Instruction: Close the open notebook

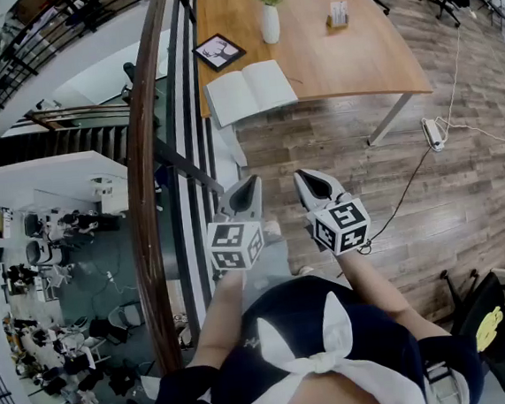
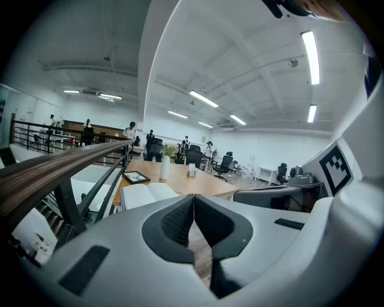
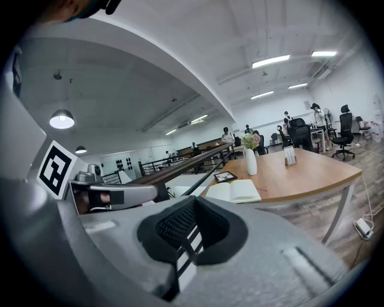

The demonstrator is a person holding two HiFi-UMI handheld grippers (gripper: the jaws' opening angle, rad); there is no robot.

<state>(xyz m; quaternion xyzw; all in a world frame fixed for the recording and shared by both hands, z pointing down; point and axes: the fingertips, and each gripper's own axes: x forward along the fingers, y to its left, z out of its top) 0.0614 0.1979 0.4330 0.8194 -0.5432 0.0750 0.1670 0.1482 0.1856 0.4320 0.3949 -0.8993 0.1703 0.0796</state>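
Pale wood, the table (image 1: 354, 58) stands far ahead of you in the head view. The open notebook (image 1: 251, 91) lies flat at the table's near left corner, with its pages up and its near edge right at the table's near edge. A black picture frame (image 1: 218, 52) sits just beyond it, and a white vase (image 1: 270, 23) stands farther back, apart from both. Your left gripper (image 1: 251, 183) and right gripper (image 1: 304, 178) hang side by side near your body, well short of the table, with bare plank floor (image 1: 464, 185) between. A dark railing (image 1: 146, 162) runs close along your left, and a power strip (image 1: 433, 133) with its cable lies on the floor to the right of the table leg.

In the left gripper view, the left gripper (image 2: 194, 198) has its jaws pressed together with nothing between them. The notebook (image 2: 147, 195) shows beyond the tips, slightly to the left. The railing (image 2: 54, 171) crosses near on the left, and the room to the right is open.

In the right gripper view, the right gripper (image 3: 193, 202) is likewise clenched on nothing. The notebook (image 3: 234, 191) lies ahead and to the right at the table's near edge, with the vase (image 3: 250, 160) behind it. The railing (image 3: 180, 165) runs away on the left, and the floor under the table's right end is open but for the power strip (image 3: 363, 226).
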